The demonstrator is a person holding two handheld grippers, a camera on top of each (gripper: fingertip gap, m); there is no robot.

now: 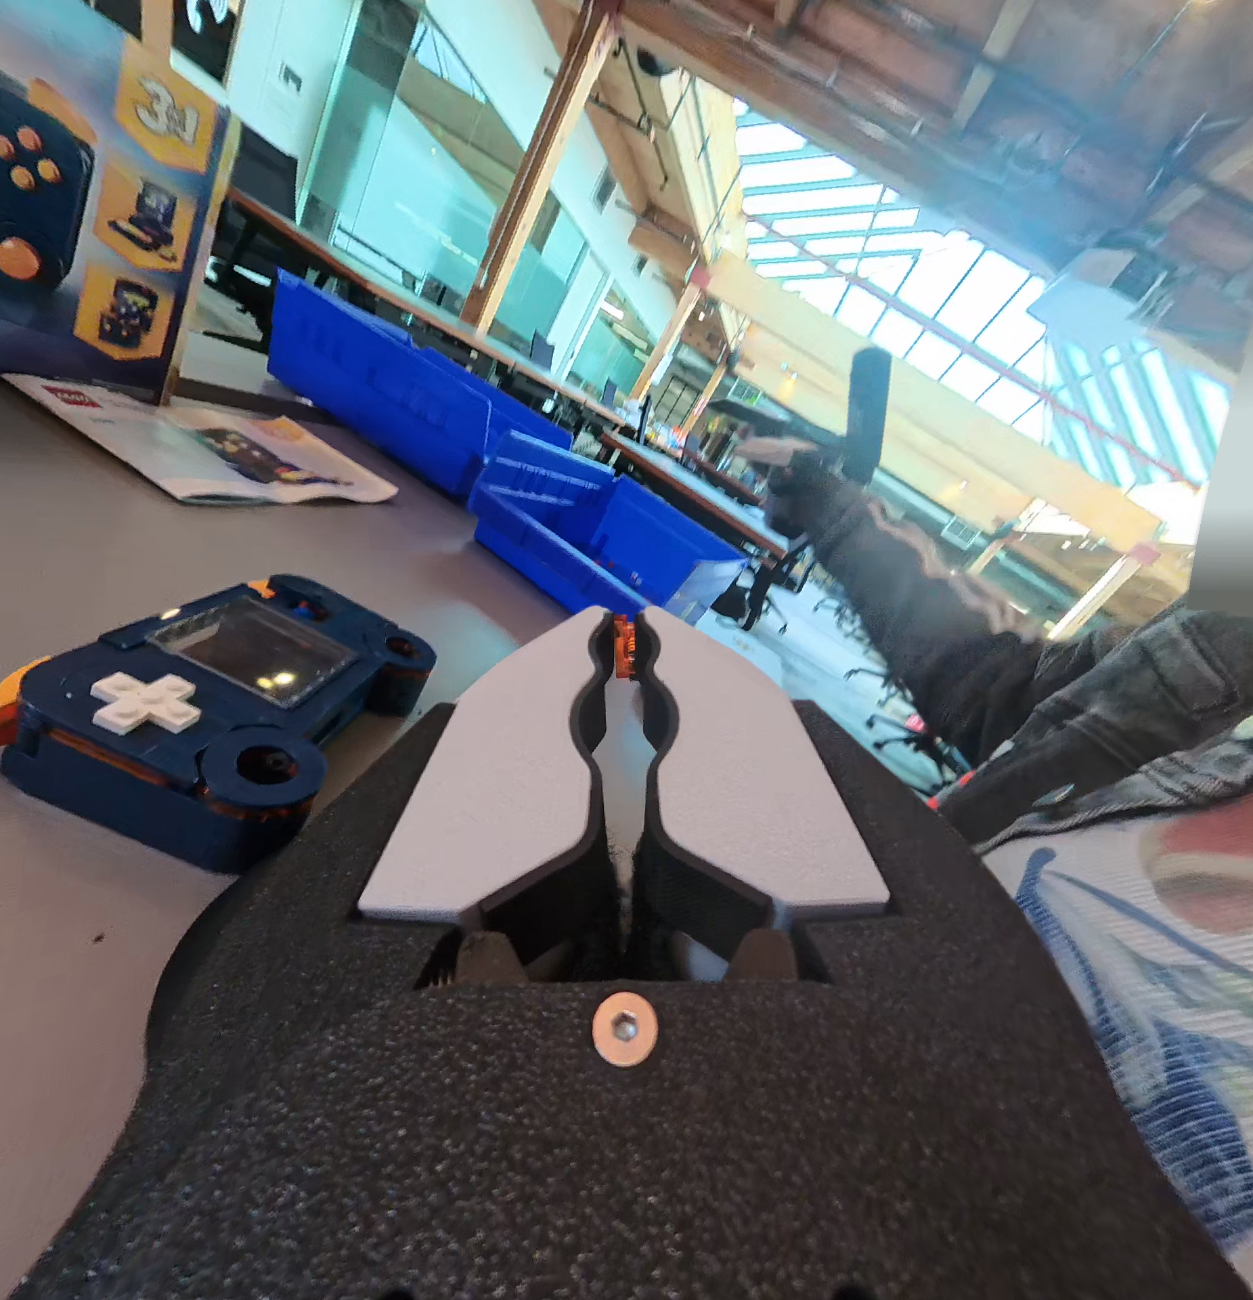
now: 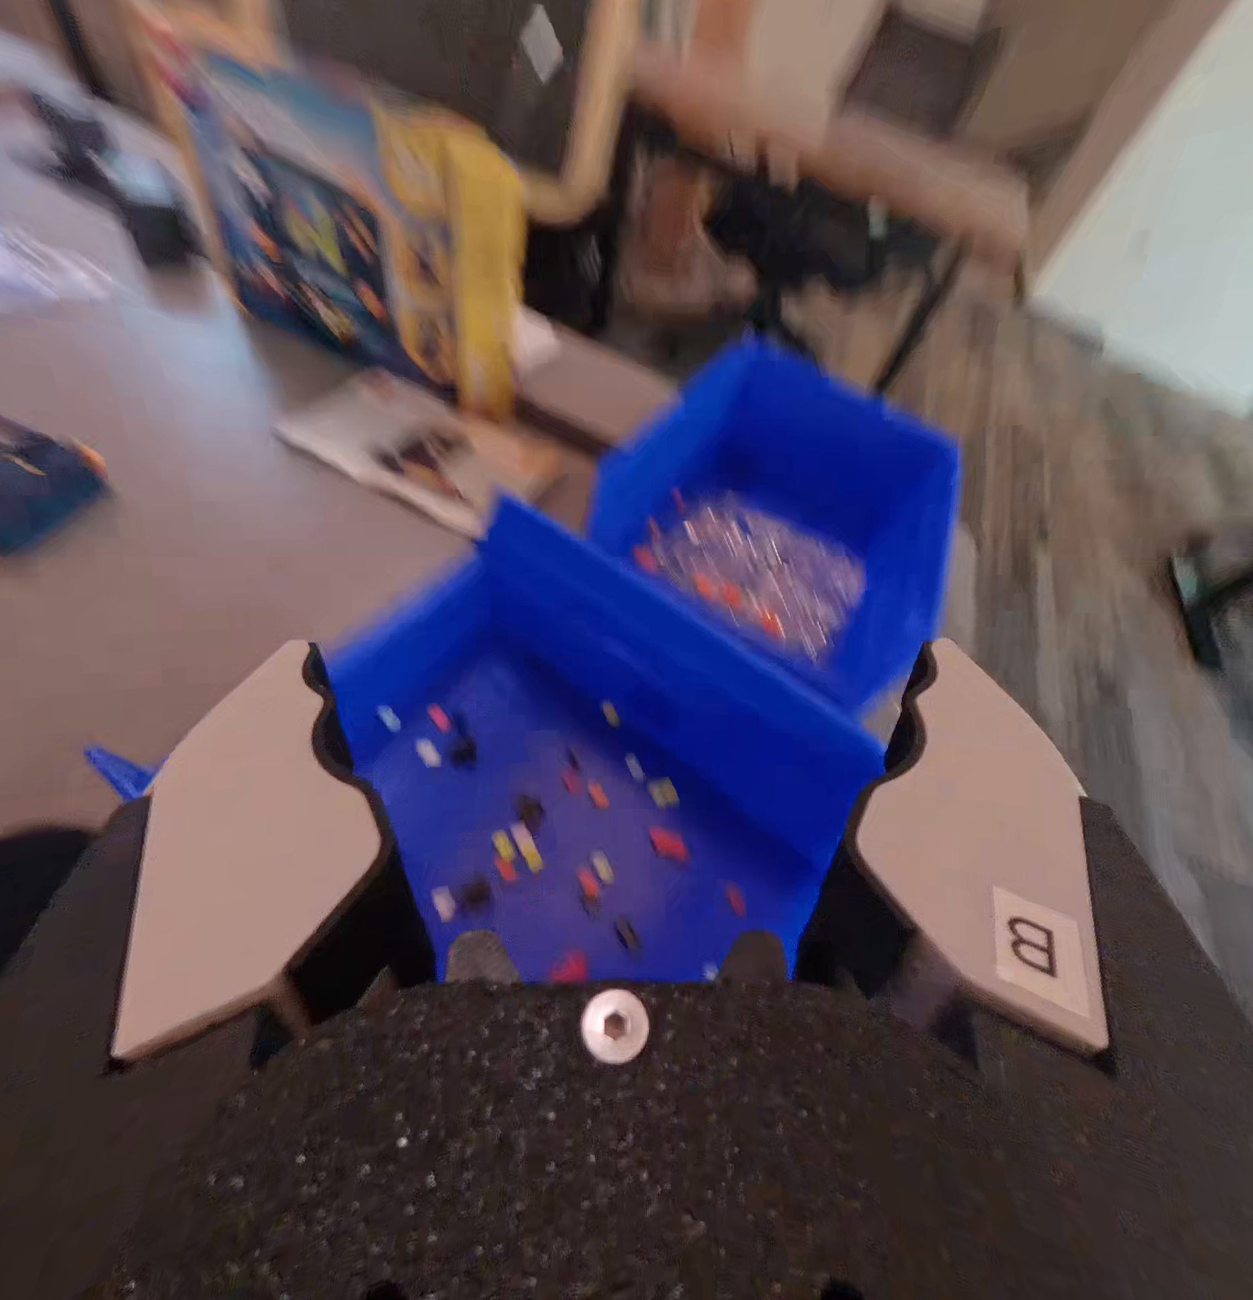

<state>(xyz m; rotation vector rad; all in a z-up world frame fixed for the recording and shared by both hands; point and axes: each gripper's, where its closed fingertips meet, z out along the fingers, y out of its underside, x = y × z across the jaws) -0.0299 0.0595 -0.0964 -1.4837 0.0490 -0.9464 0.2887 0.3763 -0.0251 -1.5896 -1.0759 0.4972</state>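
Two grippers show, one per wrist view. The left gripper [image 1: 625, 644] has its grey fingers [image 1: 532, 760] drawn together, clamped at the tips on a small orange piece [image 1: 624, 651] that stands upright in the narrow gap between them. It is raised above the grey bench [image 1: 117, 534] and tilted toward the room beyond. Low and to its left on the bench lies a dark-blue brick-built handheld console [image 1: 187, 717], flat, with a clear screen, a white cross pad and orange corners. Farther back lies an open instruction booklet [image 1: 222, 450], and behind that stands a printed toy box [image 1: 96, 211]. Blue bins [image 1: 412, 401] run in a row along the far edge of the bench, just beyond the fingertips. A person's sleeve and striped shirt [image 1: 1137, 985] fill the right side.

The right gripper [image 2: 613, 675] has its fingers [image 2: 250, 844] spread wide apart, holding nothing, and hangs over a blue bin [image 2: 412, 633] whose floor is scattered with small coloured pieces [image 2: 574, 837]. A second blue bin [image 2: 912, 457] touches it on the far side and holds a clear bag [image 2: 757, 570] with orange bits among it. This view is smeared by motion; the box and the booklet are only vaguely seen beyond.
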